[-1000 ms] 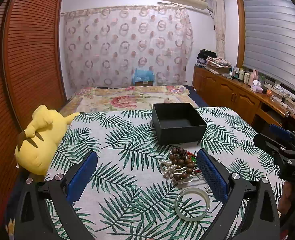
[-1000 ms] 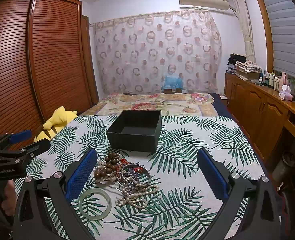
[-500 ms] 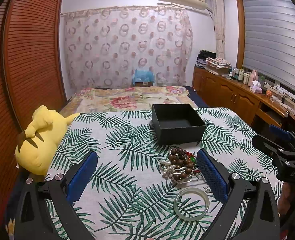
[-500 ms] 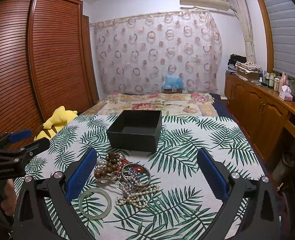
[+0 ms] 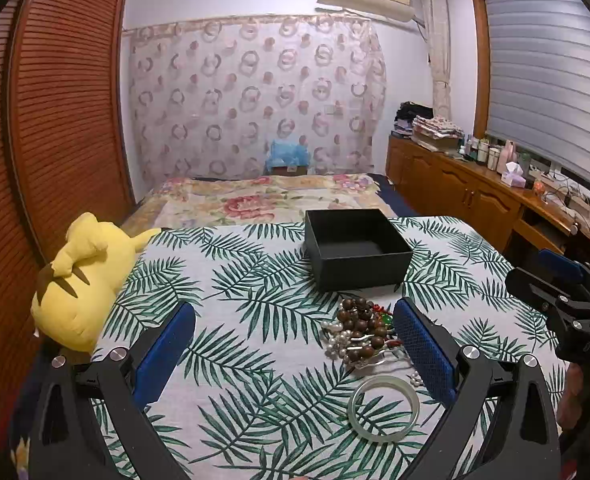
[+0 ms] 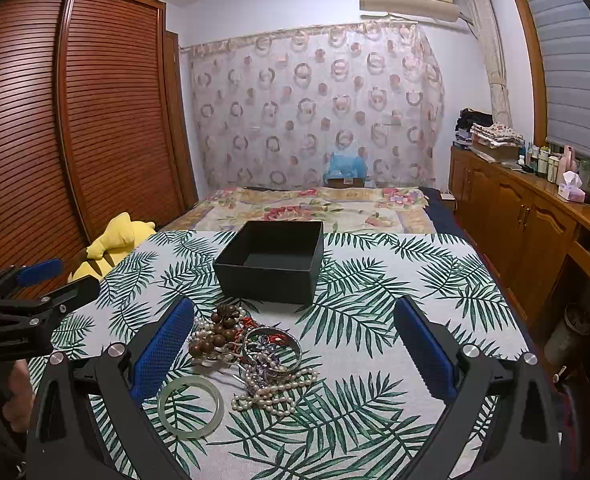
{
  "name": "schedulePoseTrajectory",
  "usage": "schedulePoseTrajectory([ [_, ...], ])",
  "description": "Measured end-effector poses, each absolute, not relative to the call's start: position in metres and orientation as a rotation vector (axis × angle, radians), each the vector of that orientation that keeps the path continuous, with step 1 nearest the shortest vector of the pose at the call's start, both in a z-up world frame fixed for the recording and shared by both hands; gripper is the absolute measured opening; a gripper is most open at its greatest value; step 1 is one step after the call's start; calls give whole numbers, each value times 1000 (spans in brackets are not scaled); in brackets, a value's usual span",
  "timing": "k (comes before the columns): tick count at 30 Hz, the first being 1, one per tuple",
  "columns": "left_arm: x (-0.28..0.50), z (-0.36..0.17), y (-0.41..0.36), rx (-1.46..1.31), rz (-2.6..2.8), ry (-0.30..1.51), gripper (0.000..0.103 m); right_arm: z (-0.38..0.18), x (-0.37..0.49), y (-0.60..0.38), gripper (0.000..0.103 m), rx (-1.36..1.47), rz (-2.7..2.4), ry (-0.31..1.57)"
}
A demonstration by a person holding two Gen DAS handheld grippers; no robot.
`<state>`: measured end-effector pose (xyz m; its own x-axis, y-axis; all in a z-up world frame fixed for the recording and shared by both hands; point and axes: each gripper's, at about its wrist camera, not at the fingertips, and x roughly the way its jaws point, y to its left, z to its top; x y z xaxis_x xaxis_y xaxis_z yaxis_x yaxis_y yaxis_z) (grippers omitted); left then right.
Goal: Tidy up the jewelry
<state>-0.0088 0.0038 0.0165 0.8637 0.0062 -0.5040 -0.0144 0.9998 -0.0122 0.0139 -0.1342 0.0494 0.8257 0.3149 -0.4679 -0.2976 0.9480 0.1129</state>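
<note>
A tangled jewelry pile (image 6: 251, 344) lies on the leaf-print tablecloth (image 6: 375, 312): brown wooden beads (image 6: 219, 328), a silver bangle (image 6: 273, 346) and a pearl string (image 6: 271, 392). A pale green jade bangle (image 6: 191, 406) lies just in front of it. Behind the pile stands an open, empty black box (image 6: 271, 260). My right gripper (image 6: 293, 344) is open above the pile and holds nothing. In the left wrist view my left gripper (image 5: 295, 344) is open too, with the pile (image 5: 359, 332) and jade bangle (image 5: 383, 408) by its right finger and the box (image 5: 355, 248) beyond.
A yellow plush toy (image 5: 79, 280) rests at the table's left edge. A bed with a floral cover (image 5: 263, 200) lies past the table. Wooden cabinets (image 6: 527, 224) line the right wall. The right gripper (image 5: 525, 268) shows at the left view's right edge.
</note>
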Motion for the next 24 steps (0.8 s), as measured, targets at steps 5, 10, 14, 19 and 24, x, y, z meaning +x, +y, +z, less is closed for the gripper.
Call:
schedulePoseTrajectory([
  [5,-10,19,4,-19,6,529,96,50,14,-134,101,35,326,503],
  [10,-10,19,3,-18,6,529,96,49,14,-134,101,35,326,502],
  [14,-9,17,3,-17,5,530,96,49,14,-134,101,35,326,502],
  [19,-10,18,2,-17,6,528,96,49,14,-134,101,35,326,502],
  [24,-9,15,1,-15,1,529,96,49,14,-134,101,35,326,502],
])
